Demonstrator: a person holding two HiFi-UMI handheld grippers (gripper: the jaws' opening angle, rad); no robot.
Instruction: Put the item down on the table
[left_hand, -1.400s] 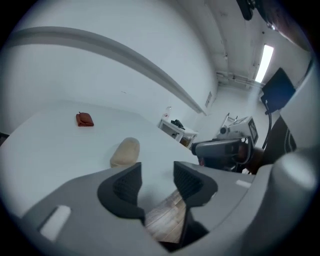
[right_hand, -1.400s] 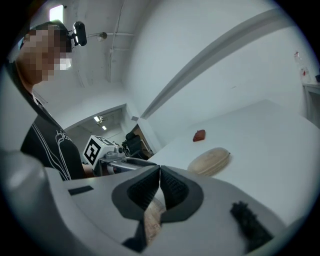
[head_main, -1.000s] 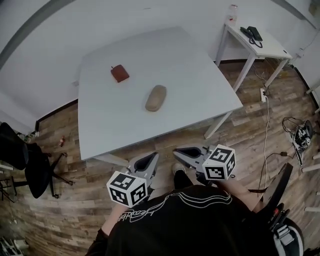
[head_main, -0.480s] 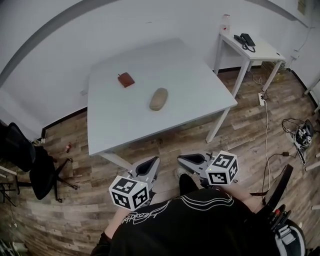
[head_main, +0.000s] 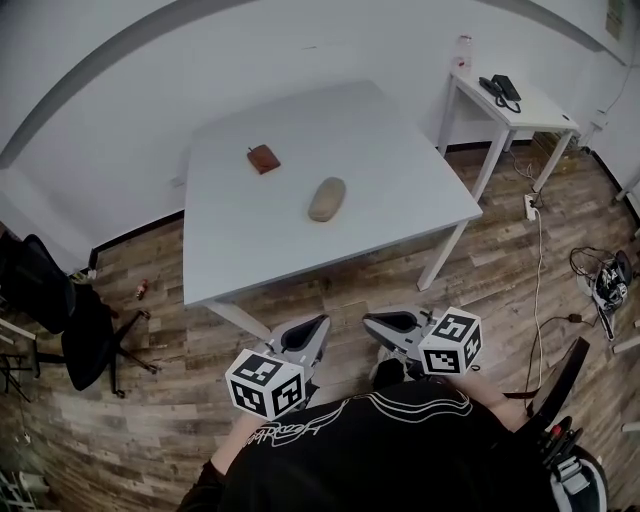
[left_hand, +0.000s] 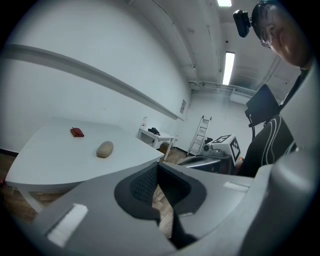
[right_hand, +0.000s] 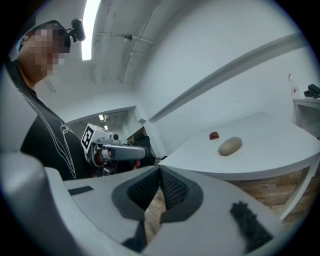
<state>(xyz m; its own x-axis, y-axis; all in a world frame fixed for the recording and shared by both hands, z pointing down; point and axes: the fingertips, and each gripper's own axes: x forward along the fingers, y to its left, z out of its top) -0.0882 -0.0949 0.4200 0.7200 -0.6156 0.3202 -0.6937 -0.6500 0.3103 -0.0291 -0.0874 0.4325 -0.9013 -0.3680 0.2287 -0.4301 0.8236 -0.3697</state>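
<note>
Head view overhead, steeply down — both gripper views low, well back; all share table (head_main: 290, 240).

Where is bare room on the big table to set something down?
Table mostly bare: the near strip in front of the tan case, the whole right half beside it, the left side nearer than the red pouch. Crowded only between those two.

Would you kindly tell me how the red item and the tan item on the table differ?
The red item is small, flat and roughly square; the tan item is larger, rounded and oblong. The red item lies nearer the wall; the tan item lies nearer the middle of the white table. Both rest on it, apart from each other.
</note>
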